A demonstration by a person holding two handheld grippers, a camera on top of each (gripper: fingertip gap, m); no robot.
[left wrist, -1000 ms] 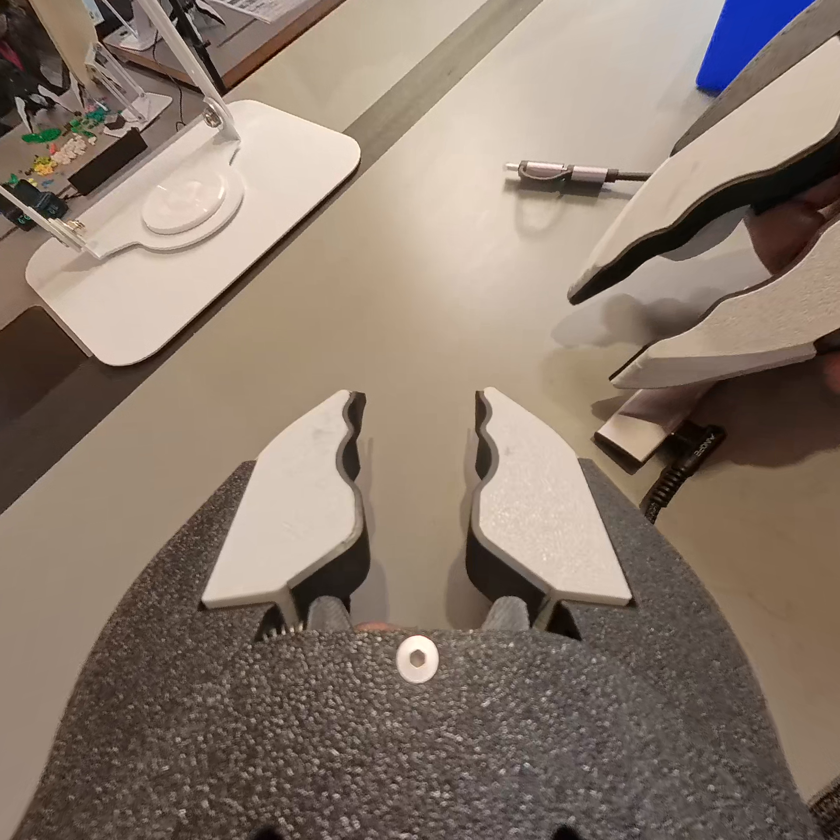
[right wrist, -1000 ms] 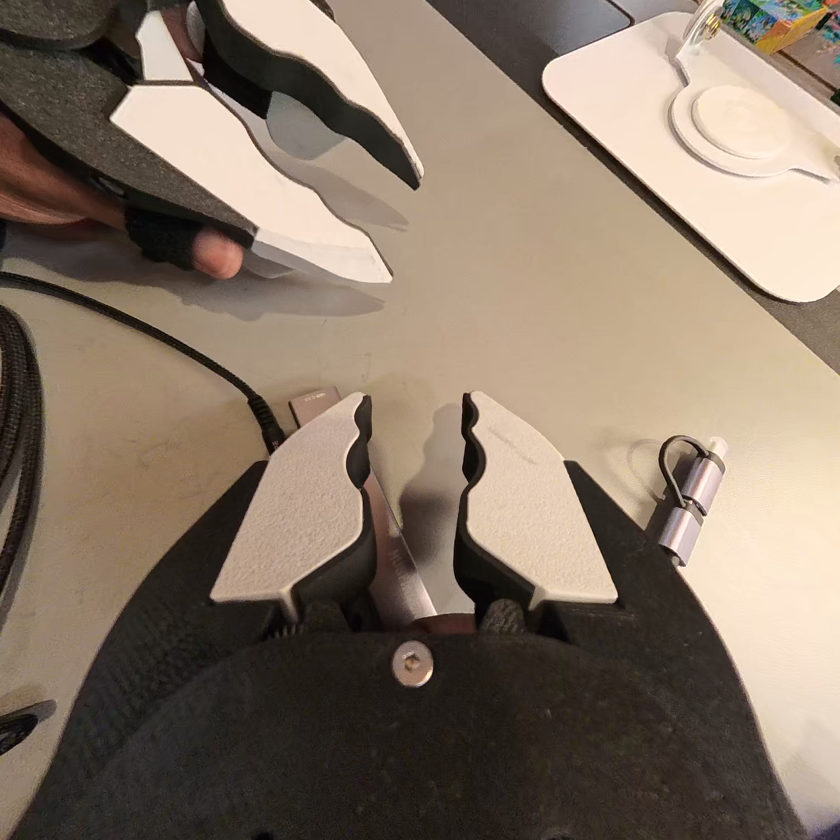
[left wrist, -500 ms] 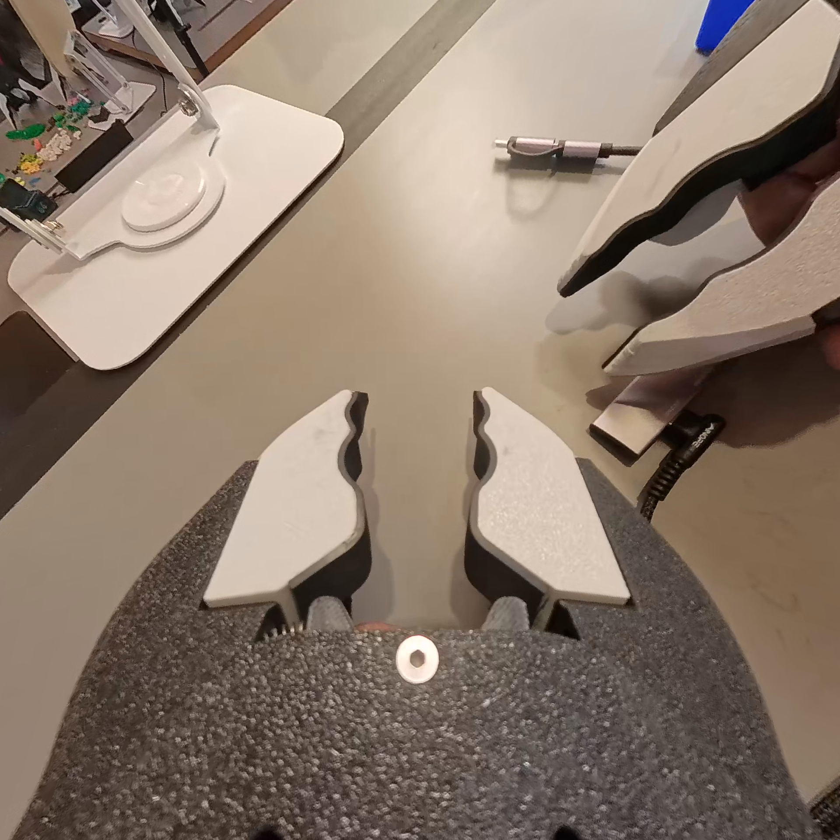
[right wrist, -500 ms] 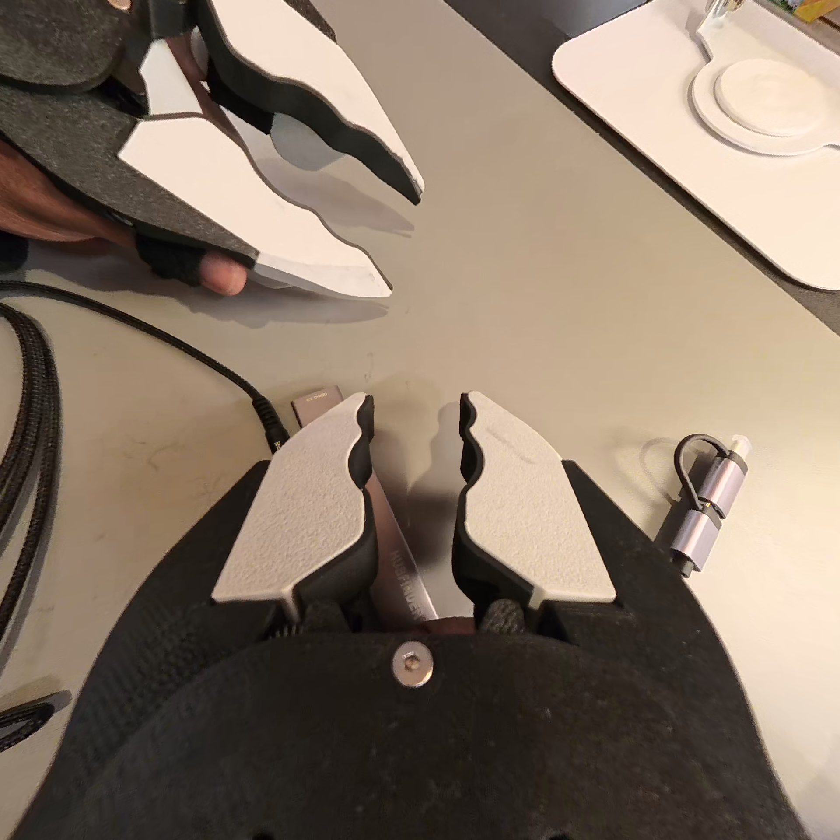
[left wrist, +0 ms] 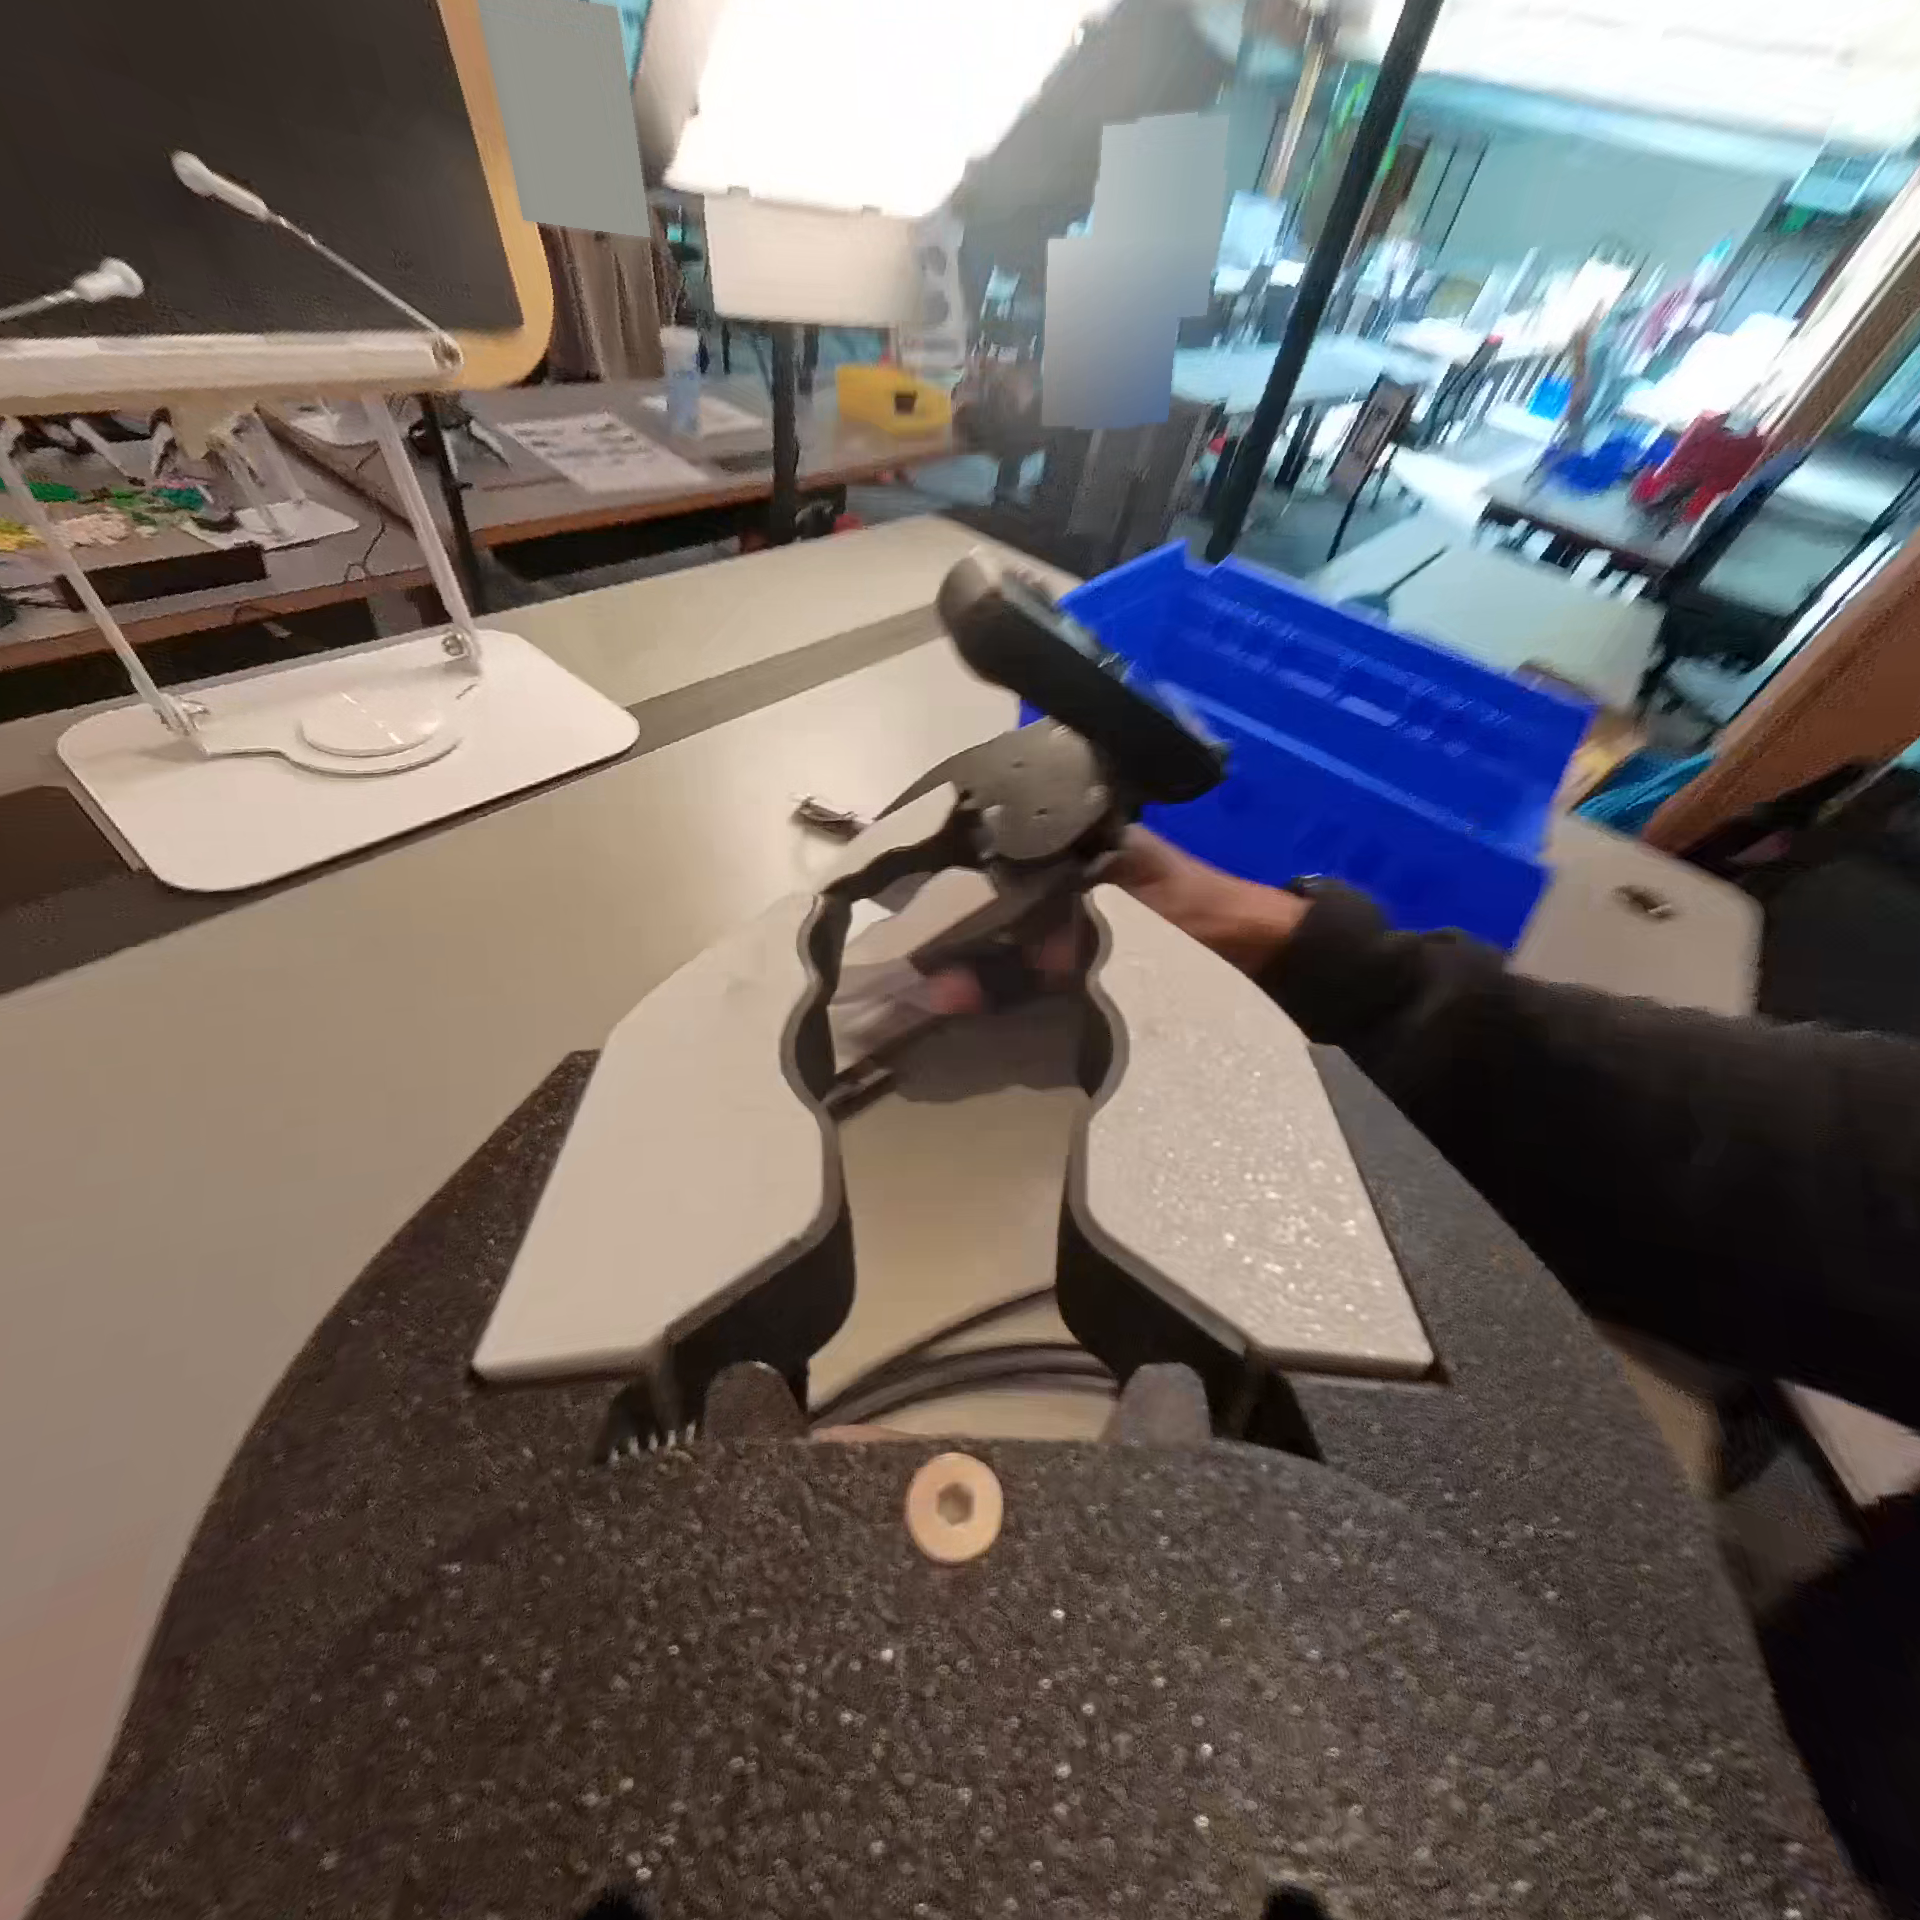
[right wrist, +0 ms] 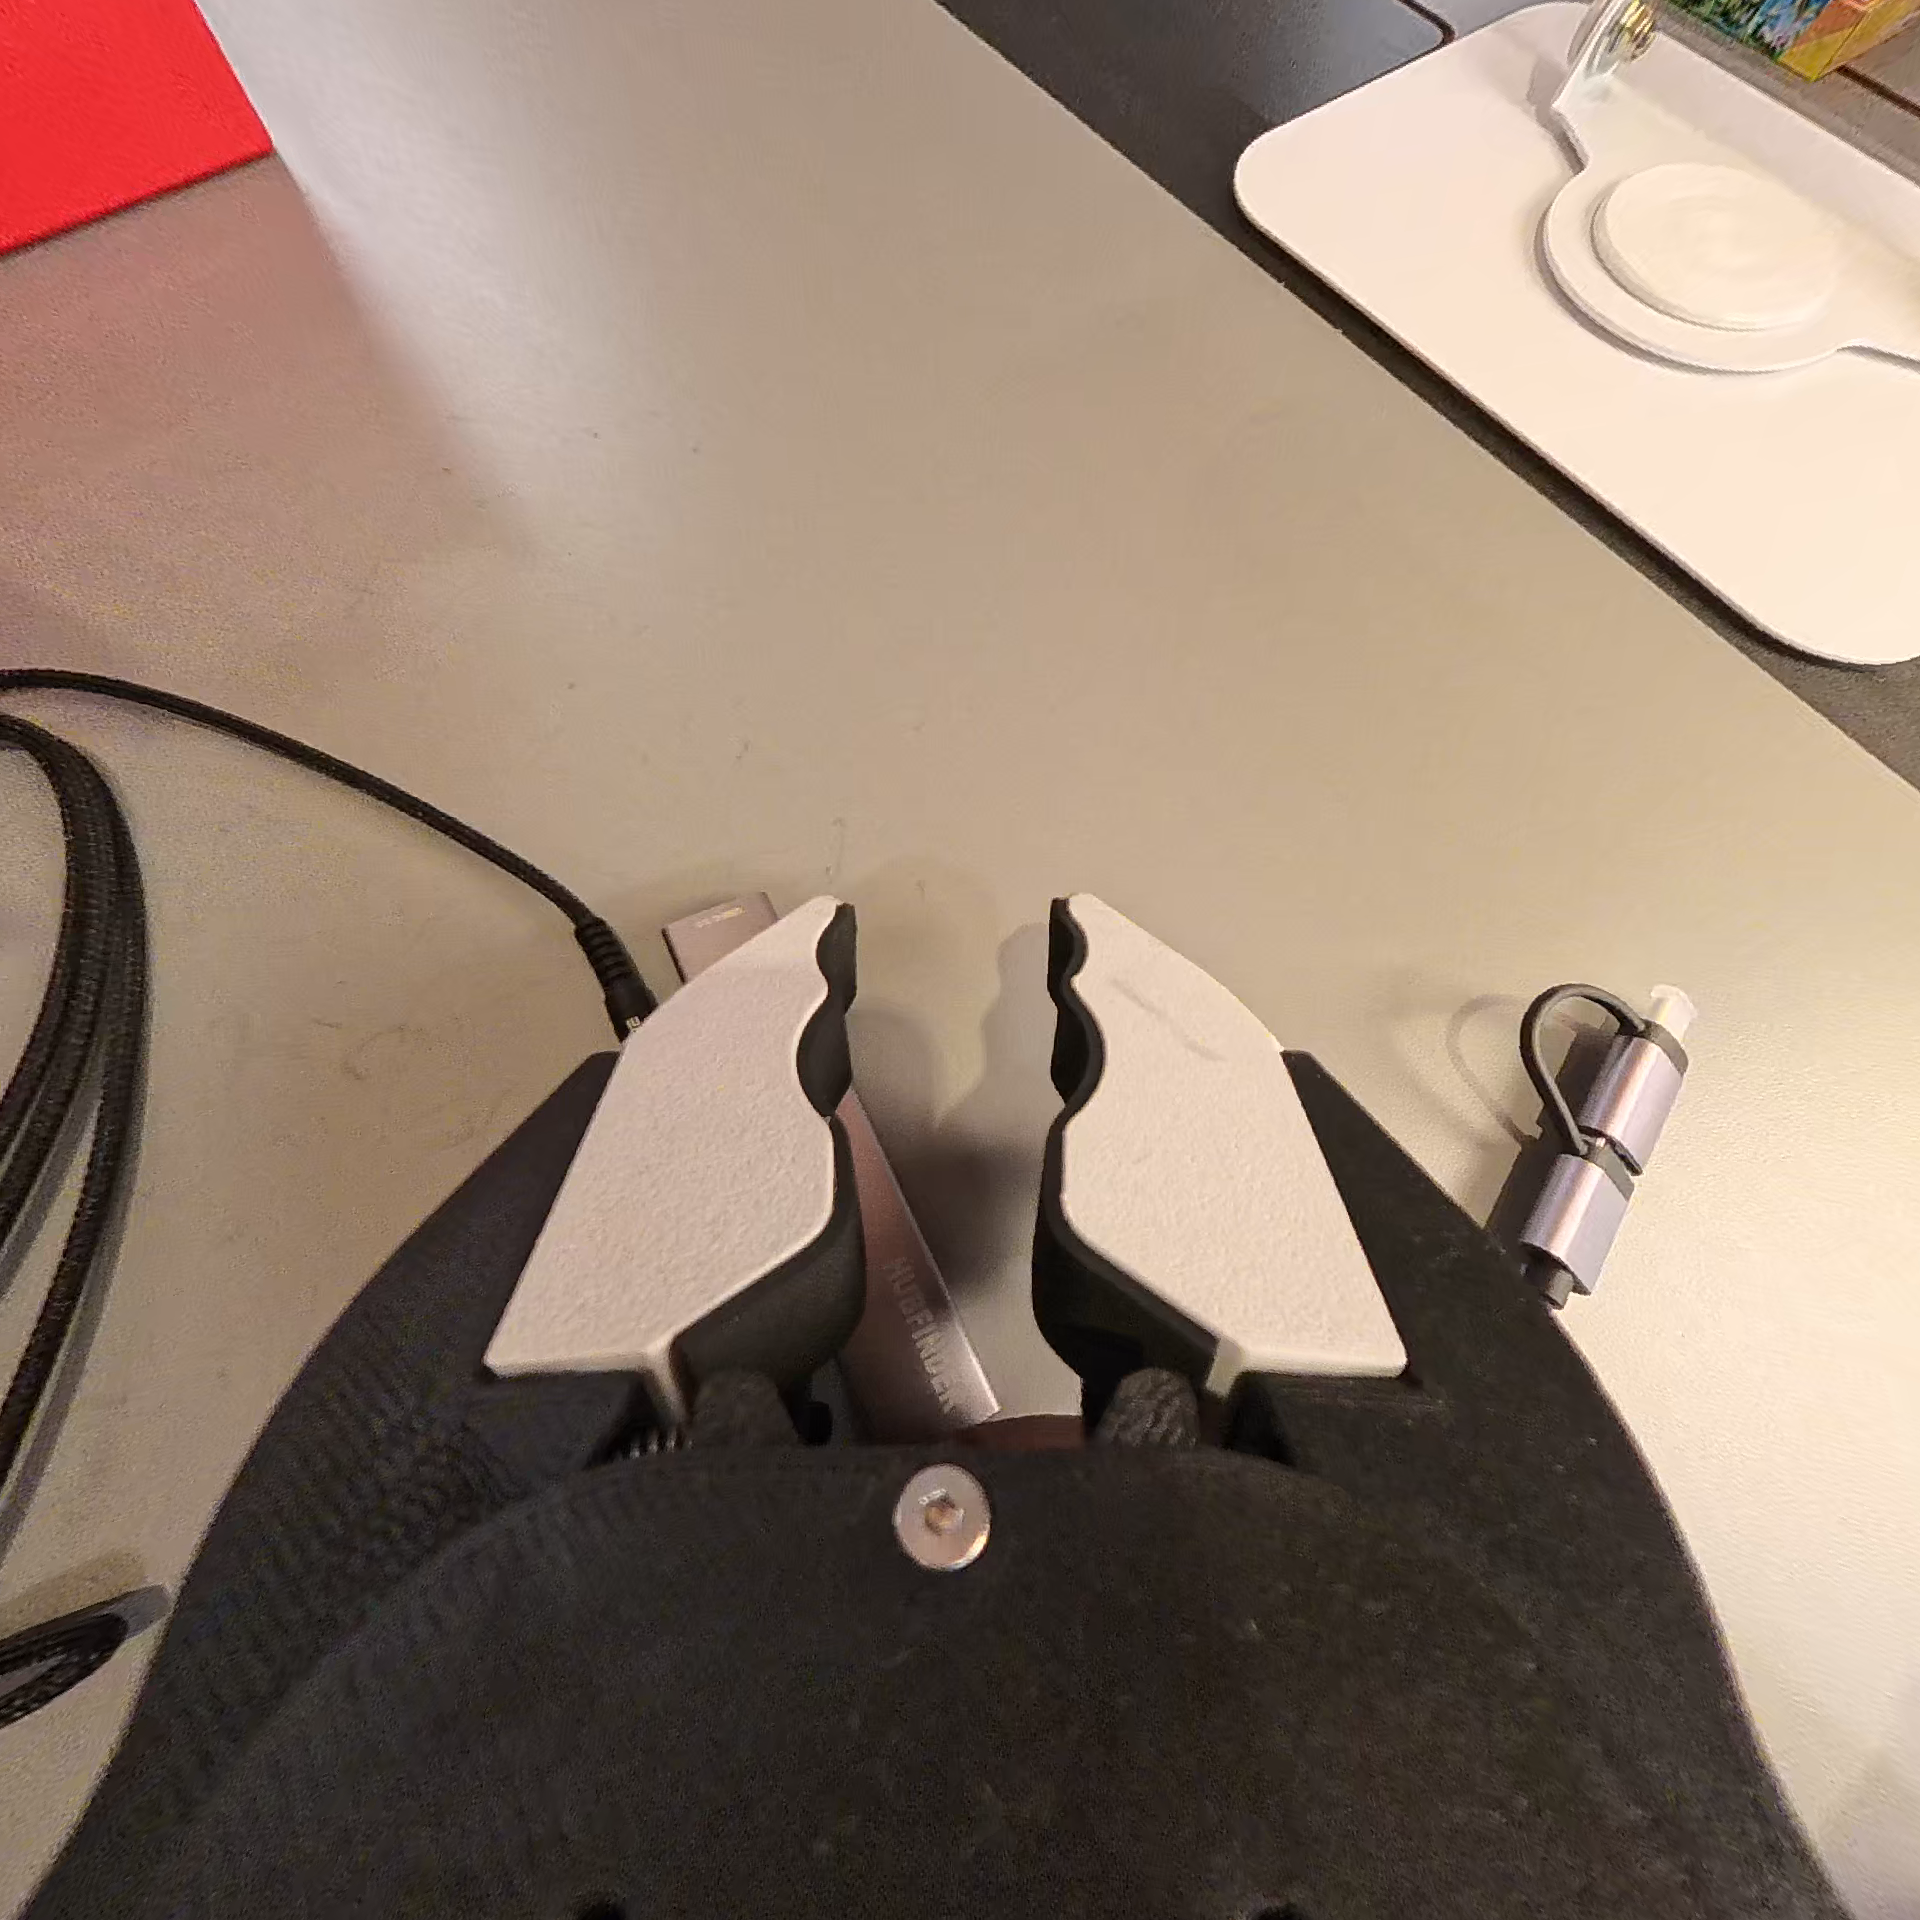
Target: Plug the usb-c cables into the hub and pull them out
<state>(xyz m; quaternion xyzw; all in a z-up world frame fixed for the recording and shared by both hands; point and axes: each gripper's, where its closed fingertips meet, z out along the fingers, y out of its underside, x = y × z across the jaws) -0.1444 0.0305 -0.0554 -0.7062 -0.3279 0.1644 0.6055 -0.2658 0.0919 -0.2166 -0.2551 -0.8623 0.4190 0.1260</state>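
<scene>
Where cables lie, beige table [right wrist: 935, 520]

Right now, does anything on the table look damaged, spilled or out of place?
Nothing stands out. The hub lies flat under the open right gripper, one black cable at its end; the loose plug lies undamaged beside it.

White gripper fingers [right wrist: 1164, 1143] edged in black foam over a beige table [right wrist: 831, 520]; a silver hub [right wrist: 914, 1299], black braided cable [right wrist: 73, 935], grey adapter [right wrist: 1600, 1143], white stand base [right wrist: 1558, 416], blue bin [left wrist: 1351, 748], red sheet [right wrist: 104, 104].
</scene>
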